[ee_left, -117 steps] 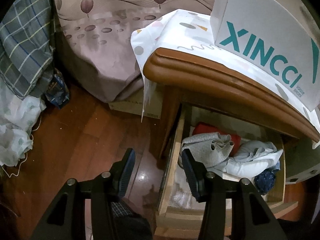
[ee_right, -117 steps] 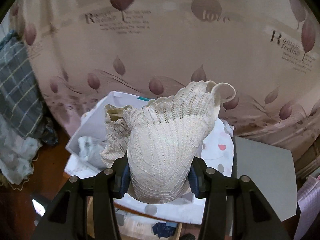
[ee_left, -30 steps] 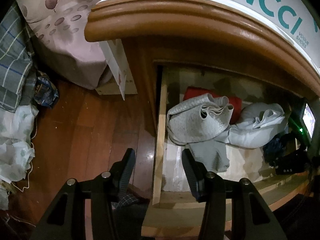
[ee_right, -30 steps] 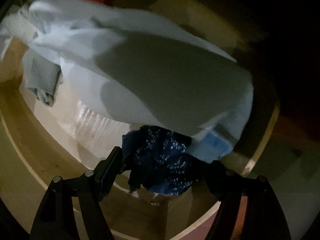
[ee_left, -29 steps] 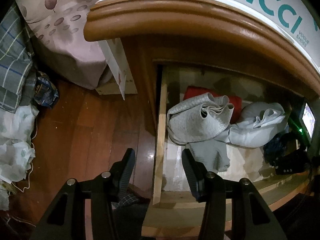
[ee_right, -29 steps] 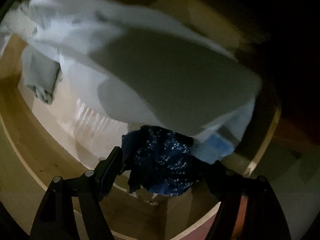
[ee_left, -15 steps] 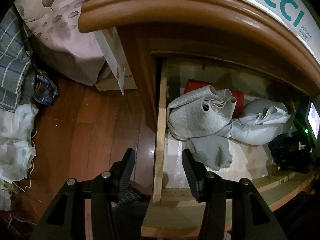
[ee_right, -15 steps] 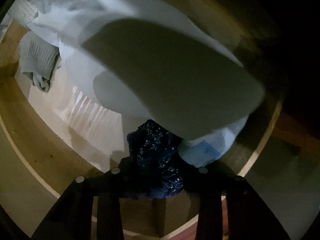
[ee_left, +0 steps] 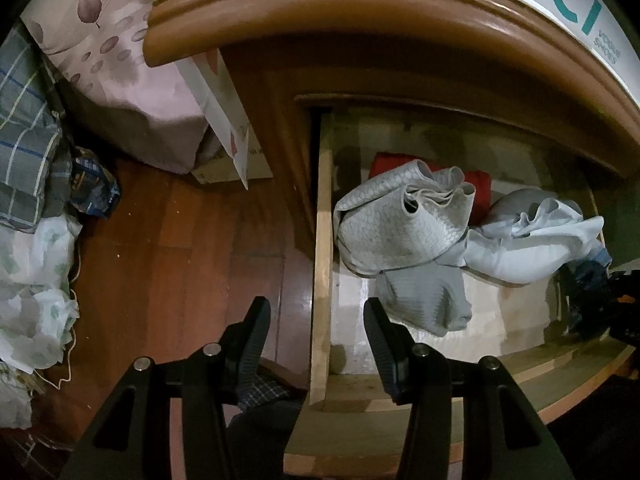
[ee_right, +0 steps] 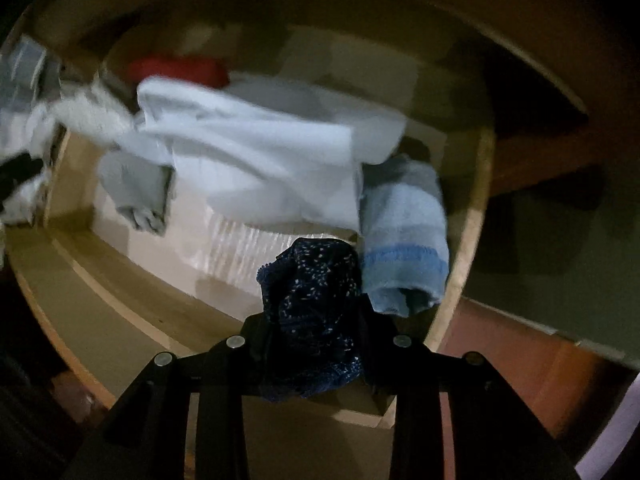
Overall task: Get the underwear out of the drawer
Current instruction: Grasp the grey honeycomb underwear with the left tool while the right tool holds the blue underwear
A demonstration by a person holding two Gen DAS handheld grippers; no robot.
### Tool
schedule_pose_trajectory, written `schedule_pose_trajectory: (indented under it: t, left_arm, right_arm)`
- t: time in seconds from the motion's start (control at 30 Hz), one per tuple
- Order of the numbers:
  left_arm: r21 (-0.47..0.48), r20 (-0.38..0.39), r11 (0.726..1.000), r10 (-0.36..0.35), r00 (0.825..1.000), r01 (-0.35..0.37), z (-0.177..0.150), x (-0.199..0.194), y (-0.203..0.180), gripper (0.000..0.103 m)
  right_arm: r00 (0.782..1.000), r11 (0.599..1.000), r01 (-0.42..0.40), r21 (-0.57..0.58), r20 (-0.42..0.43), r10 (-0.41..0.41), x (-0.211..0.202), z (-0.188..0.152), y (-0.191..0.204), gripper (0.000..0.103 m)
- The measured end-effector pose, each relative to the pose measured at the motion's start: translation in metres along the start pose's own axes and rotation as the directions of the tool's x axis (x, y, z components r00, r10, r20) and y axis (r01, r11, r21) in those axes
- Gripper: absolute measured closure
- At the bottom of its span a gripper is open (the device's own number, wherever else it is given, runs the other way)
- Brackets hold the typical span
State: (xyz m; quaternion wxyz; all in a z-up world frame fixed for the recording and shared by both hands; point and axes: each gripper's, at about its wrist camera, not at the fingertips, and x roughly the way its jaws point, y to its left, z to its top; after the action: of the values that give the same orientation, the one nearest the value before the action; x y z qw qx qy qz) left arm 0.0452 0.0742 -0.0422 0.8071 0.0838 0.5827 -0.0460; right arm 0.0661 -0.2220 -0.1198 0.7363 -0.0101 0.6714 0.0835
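**Dark blue underwear clamped at the drawer's right front corner**

The right gripper is clenched on the dark blue underwear, a speckled knit bunched between its jaws, just above the drawer at its right front corner. Just beside it lies a rolled light-blue cloth with a darker stripe. A rumpled white garment lies across the middle, near the underwear. Further left sit a scale-patterned grey garment, a ribbed grey piece and a red item at the back.

The left gripper hangs released, its jaws straddling the drawer's raw wooden left wall. The glossy brown nightstand top overhangs the drawer. A white box above reads "CCI"; its small print is illegible. Red-brown plank floor and a leaf-printed bedsheet lie to the left.
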Motion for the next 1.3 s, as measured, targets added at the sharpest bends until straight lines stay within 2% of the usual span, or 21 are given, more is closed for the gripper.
schedule_pose_trajectory:
  t: [0.13,0.27,0.4,0.5,0.6,0.7,0.83,1.17,1.3]
  left_arm:
    - [0.022,0.017,1.000,0.014,1.000,-0.014,-0.001,-0.003,-0.003,0.053]
    - [0.062,0.053,0.998,0.014,0.998,-0.017,-0.001,-0.010,-0.009,0.053]
    - [0.141,0.111,0.990,-0.006,0.994,-0.009,-0.002,-0.021,-0.019,0.053]
    - [0.214,0.145,0.977,-0.057,0.988,0.025,0.002,-0.027,-0.027,0.053]
    - [0.254,0.136,0.966,-0.089,0.987,0.052,0.010,-0.022,-0.032,0.053]
    - [0.280,0.083,0.953,-0.144,0.986,0.116,0.019,-0.008,-0.034,0.053]
    - [0.312,0.076,0.940,-0.169,0.983,0.137,0.023,0.000,-0.040,0.053]
    - [0.387,0.025,0.915,-0.129,0.991,0.109,0.036,0.027,-0.050,0.053]
    - [0.405,0.027,0.909,-0.119,0.992,0.098,0.040,0.035,-0.053,0.052]
  right_arm:
    - [0.997,0.995,-0.029,0.091,0.076,0.022,-0.021,-0.014,-0.007,0.074]
    - [0.988,0.987,-0.041,0.154,0.155,0.017,-0.025,-0.018,-0.008,0.074]
    - [0.975,0.976,-0.091,0.199,0.218,0.046,-0.027,-0.034,-0.011,0.074]
    - [0.972,0.969,-0.116,0.220,0.228,0.064,-0.026,-0.034,-0.013,0.074]
    - [0.968,0.964,-0.134,0.231,0.240,0.077,-0.023,-0.034,-0.012,0.074]
    - [0.967,0.960,-0.146,0.240,0.241,0.087,-0.022,-0.035,-0.014,0.074]
    - [0.964,0.958,-0.158,0.238,0.246,0.098,-0.020,-0.035,-0.016,0.074]
    - [0.965,0.960,-0.166,0.224,0.238,0.111,-0.018,-0.035,-0.012,0.074]
    - [0.964,0.958,-0.171,0.229,0.239,0.115,-0.018,-0.035,-0.013,0.074]
